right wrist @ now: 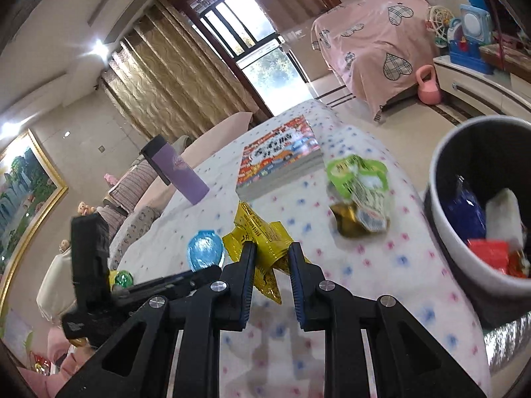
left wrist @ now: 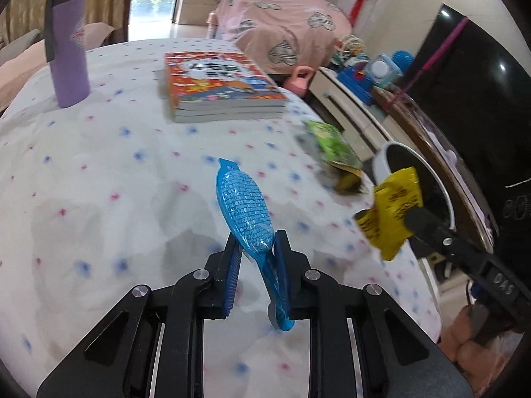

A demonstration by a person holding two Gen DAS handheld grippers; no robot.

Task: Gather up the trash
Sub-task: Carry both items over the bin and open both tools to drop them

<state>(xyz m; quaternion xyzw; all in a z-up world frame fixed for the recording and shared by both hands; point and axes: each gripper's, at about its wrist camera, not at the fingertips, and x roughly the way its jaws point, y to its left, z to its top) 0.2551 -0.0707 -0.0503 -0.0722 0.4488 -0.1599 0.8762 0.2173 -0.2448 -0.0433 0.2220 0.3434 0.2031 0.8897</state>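
1. The left gripper [left wrist: 255, 248] is clamped on a blue wrapper [left wrist: 244, 209], holding it raised above a table covered with a white cloth [left wrist: 99, 182] dotted in blue and pink.
2. The right gripper [right wrist: 271, 255] is closed on a crumpled yellow wrapper [right wrist: 262, 235], held up above the cloth near the table's right edge.
3. A green wrapper [right wrist: 358, 192] lies on the cloth near that edge, beyond the yellow one, slightly blurred.
4. A round bin [right wrist: 448, 242] with a white wall and dark inside stands just off the table's right side. Blue, white and red scraps lie in it.
5. A stack of books [left wrist: 222, 86] lies farther back on the table.
6. A purple tumbler [left wrist: 68, 49] with a black lid stands upright at the far left, well apart from the books.
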